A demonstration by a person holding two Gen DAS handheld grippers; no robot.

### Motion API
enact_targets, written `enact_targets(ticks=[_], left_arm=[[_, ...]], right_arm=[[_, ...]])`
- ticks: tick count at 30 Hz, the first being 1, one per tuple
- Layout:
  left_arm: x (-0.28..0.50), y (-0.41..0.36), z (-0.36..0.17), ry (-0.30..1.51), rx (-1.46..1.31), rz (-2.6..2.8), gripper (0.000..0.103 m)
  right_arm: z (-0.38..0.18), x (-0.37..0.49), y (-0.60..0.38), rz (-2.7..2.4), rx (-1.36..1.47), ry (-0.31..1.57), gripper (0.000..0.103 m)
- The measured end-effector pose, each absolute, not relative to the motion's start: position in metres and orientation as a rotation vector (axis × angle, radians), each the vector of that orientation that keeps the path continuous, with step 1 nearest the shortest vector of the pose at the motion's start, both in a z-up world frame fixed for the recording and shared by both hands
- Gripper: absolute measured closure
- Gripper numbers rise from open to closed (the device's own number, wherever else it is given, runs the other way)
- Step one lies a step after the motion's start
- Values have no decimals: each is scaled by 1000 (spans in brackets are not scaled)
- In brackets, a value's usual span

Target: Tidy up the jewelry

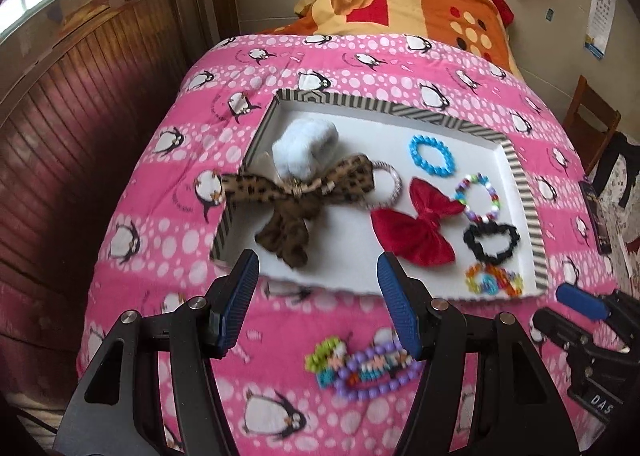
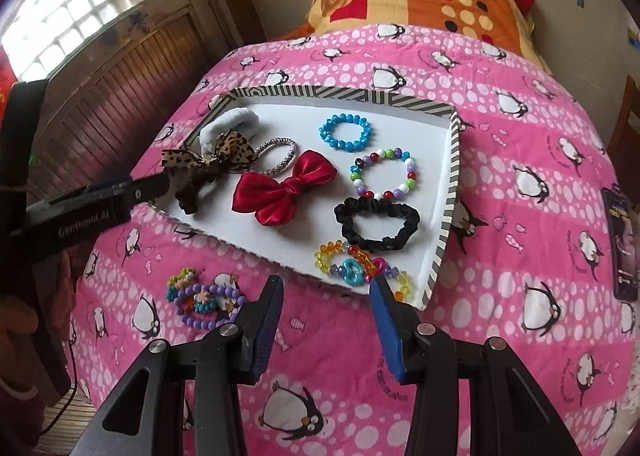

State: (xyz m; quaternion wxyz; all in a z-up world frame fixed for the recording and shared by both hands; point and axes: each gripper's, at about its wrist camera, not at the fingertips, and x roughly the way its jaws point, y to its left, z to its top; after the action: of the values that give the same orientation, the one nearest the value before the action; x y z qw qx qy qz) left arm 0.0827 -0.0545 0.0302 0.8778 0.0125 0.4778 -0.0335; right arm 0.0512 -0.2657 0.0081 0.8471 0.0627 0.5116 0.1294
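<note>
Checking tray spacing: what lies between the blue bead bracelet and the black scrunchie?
The multicolored bead bracelet lies between the blue bead bracelet and the black scrunchie, touching the scrunchie; clearest in the right wrist view.

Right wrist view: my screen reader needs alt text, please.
A striped-rim tray on a pink penguin blanket holds bracelets, scrunchies and a red bow. Loose beaded bracelets lie before it, near the open right gripper.

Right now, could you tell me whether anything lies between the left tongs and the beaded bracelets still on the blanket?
Nothing visible does. The left tongs hover open above the beaded bracelets, which lie on the pink blanket just outside the tray.
</note>
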Motion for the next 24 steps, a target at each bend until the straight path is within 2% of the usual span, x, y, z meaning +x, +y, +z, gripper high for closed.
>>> enact_targets(ticks=[24], left_arm=[[-2,-80,20,1002,44,-64,41]], right_arm=[[13,-10,-270,243,77,1062,60]])
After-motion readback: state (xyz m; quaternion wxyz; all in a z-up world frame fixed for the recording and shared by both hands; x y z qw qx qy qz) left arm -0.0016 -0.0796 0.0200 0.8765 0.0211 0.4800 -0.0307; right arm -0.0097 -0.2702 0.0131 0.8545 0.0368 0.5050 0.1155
